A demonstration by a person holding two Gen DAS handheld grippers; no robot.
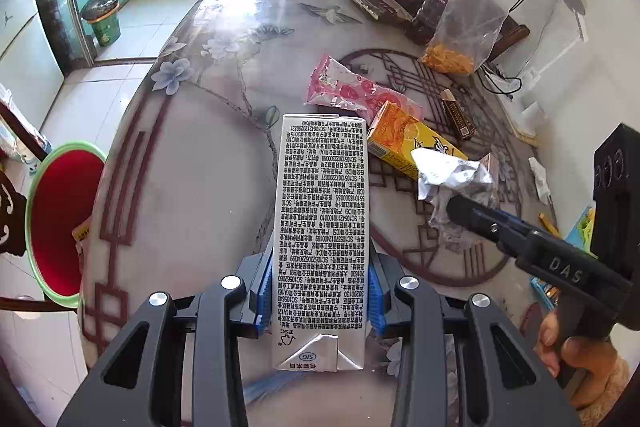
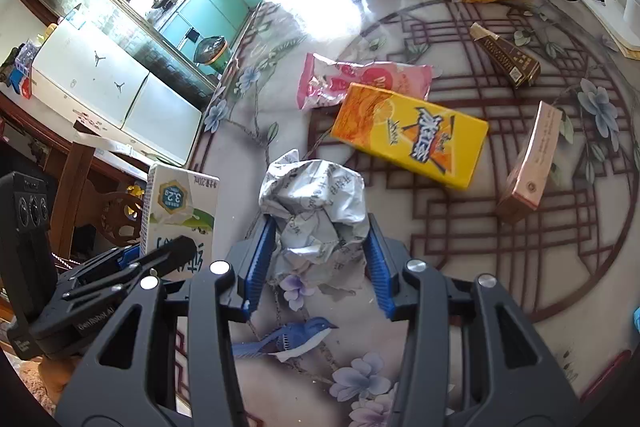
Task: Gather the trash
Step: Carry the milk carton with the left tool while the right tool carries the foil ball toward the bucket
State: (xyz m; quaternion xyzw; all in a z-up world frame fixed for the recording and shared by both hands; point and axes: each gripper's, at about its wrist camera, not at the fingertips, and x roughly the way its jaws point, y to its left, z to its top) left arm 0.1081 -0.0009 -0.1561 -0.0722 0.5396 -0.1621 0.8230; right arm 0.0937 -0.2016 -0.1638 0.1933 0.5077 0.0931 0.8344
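While our left gripper point(image 1: 320, 291) clamps the milk carton point(image 1: 320, 227) and our right gripper point(image 2: 316, 259) the crumpled paper point(image 2: 316, 211), we should carry both level to the red bin point(image 1: 60, 219).

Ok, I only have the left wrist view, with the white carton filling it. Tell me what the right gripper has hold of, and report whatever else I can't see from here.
Observer: The right gripper is shut on a crumpled paper ball, pinched between its blue pads.
Operator: Give me the front of my carton, I only see small print.
Observer: The milk carton shows a green and white printed front with a hexagon badge near the top.
Operator: Now the box half hidden behind that paper.
Observer: It is a pink and brown box lying on the table, clear of the yellow juice carton.
Operator: Describe the table under the right gripper.
Observer: A blue bird is printed on the table cover there.
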